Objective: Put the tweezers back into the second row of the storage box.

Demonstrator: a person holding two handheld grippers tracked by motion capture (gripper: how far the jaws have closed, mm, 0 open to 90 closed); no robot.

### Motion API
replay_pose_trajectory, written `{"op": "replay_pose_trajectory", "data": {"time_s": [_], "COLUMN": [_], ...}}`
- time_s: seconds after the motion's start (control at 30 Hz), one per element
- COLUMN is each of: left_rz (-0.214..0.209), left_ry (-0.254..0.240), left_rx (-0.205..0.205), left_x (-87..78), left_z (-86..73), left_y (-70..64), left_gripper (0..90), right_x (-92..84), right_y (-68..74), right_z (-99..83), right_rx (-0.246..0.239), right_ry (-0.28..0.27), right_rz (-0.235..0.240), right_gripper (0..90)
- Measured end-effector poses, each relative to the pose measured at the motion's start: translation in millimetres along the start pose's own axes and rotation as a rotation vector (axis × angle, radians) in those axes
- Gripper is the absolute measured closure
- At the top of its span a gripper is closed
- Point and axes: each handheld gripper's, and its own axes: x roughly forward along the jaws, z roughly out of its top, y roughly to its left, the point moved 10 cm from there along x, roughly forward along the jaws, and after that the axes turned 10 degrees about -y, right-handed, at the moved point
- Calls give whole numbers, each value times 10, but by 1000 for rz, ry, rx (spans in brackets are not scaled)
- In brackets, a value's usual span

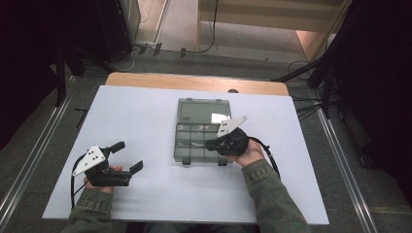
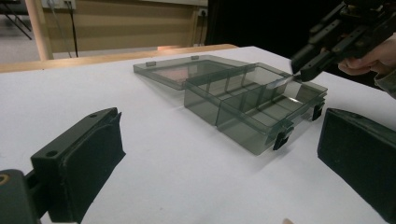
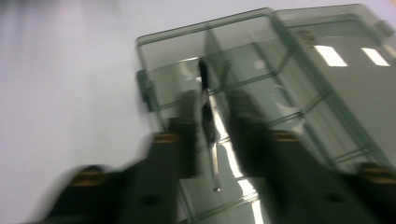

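The right gripper [image 1: 210, 143] works over an open smoke-grey box [image 1: 202, 130] at mid-table, its lid laid flat behind the compartments. A thin clear strip [image 2: 281, 82], apparently a divider, stands between the jaws and reaches down into the near-right part of the box.

Risks, as judged:
- The jaws sit narrowly apart, with a gap visible on both sides of the strip [image 3: 208, 122] in the right gripper view. That view is blurred, so whether either pad touches the strip cannot be told. If the strip is not seated in its slots, it could tip or fall flat in a compartment.
- The strip looks tilted against the compartment walls. Pushing it down at that angle could jam it or bend it.
- Nothing steadies the box. A sideways push from the jaws could slide it on the smooth white table [image 1: 145, 194].

Position: the strip lies directly between the right jaws, its lower end down among the compartments, its upper end near the fingertips. The box sits below and just ahead of that gripper.

The left gripper [image 1: 130, 156] rests well to the left, jaws wide apart and holding nothing, well apart from the box
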Motion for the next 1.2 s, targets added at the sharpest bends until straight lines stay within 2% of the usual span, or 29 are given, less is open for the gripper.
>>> {"op": "replay_pose_trajectory", "data": {"time_s": [0.03, 0.17, 0.2, 0.23, 0.33, 0.43, 0.47, 0.5, 0.57, 0.67, 0.7, 0.8, 0.83, 0.93, 1.0, 1.03, 1.07, 1.1, 1.13, 1.2], "left_rz": [0, -2, -2, -2, -2, -4, -4, -3, -2, -2, -2, -2, -1, 0, 0, 0, 0, 0, 0, 1], "left_ry": [0, 2, 0, 0, 1, 0, 0, 0, 1, -1, 0, 0, 1, 0, -1, -1, -1, -2, -2, 0], "left_rx": [-1, -7, -7, -7, -6, -7, -7, -7, -6, -8, -6, -5, -4, -4, -2, -2, -2, -2, -3, -3], "left_x": [1, 6, 7, 7, 5, 3, 3, 3, 4, 7, 6, 6, 8, 7, 9, 10, 10, 11, 13, 17], "left_z": [0, -6, -4, -4, -4, -2, -2, -2, -3, -3, -4, -3, -5, -3, -3, -3, -3, -2, -3, -4], "left_y": [0, -6, -8, -8, -6, -8, -8, -7, -8, -11, -10, -9, -8, -6, -4, -4, -4, -6, -6, -5], "left_gripper": [0, 0, 0, 0, 0, 0, 0, 0, 0, 0, 0, 0, 0, 0, 0, 0, 0, 0, 0, 0], "right_x": [0, -12, -14, -25, -56, -109, -109, -154, -208, -286, -316, -414, -460, -546, -627, -666, -666, -754, -789, -856], "right_y": [-20, -28, -33, -52, -88, -129, -129, -162, -172, -189, -202, -201, -202, -169, -155, -147, -147, -134, -129, -123], "right_z": [11, 13, 9, -2, -18, -47, -47, -68, -92, -126, -134, -169, -175, -198, -230, -227, -227, -232, -240, -250], "right_rx": [4, 18, 25, 42, 74, 123, 123, 164, 206, 248, 262, 298, 297, 301, 302, 300, 300, 315, 323, 332], "right_ry": [-6, -4, -1, 7, 22, 27, 27, 17, 6, -13, -21, -27, -43, -71, -71, -100, -100, -143, -152, -208], "right_rz": [-22, -35, -41, -62, -96, -122, -122, -140, -155, -192, -221, -263, -285, -304, -344, -361, -361, -397, -408, -436], "right_gripper": [684, 654, 618, 542, 493, 382, 382, 283, 177, 64, 18, 0, 0, 0, 0, 0, 0, 0, 0, 0]}}
